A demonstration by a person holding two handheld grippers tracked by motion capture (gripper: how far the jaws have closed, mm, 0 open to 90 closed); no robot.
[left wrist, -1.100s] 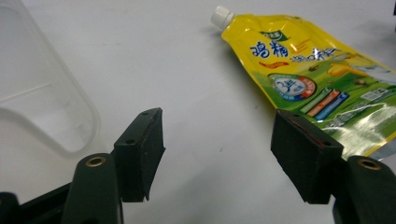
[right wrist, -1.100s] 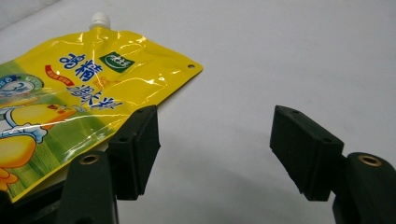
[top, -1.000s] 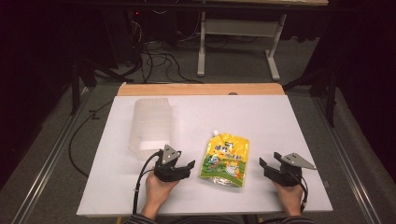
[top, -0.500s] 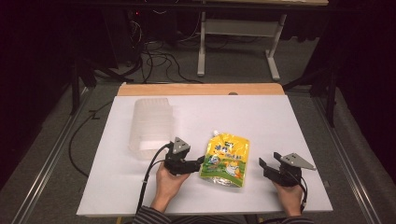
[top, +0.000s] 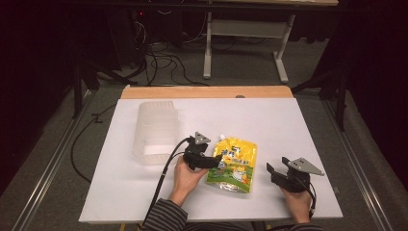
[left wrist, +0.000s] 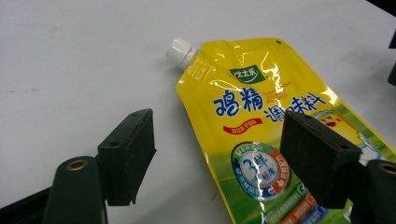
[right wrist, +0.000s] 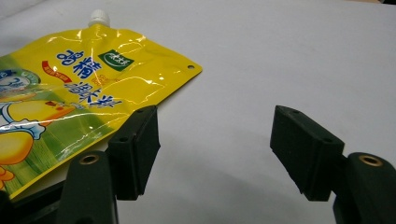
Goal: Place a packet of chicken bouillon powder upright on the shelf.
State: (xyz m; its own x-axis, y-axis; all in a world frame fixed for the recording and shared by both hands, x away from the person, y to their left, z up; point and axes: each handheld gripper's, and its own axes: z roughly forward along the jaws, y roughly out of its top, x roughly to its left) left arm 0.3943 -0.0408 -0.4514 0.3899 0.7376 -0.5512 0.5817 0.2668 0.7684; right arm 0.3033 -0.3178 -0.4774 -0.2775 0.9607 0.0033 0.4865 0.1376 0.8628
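- White sheeting covers the table (top: 308, 125), with a strip of bare wood along the far edge.
- Clear plastic container (top: 155, 131) sits on the left part of the table, beyond the left hand and apart from the pouch.
- Yellow spouted pouch (top: 233, 163) lies flat near the table's middle, toward the person's side, its white cap (left wrist: 180, 49) pointing to the far edge.
- The left gripper (top: 210, 161) is at the pouch's left edge. In the left gripper view its jaws stand wide apart and straddle that edge: one is over bare table, the other over the printed face. They clamp nothing.
- The right gripper (top: 273, 172) rests near the table's front right, just beside the pouch's right edge. Its jaws are spread wide with only white table between them, and one sits close to the pouch's edge.
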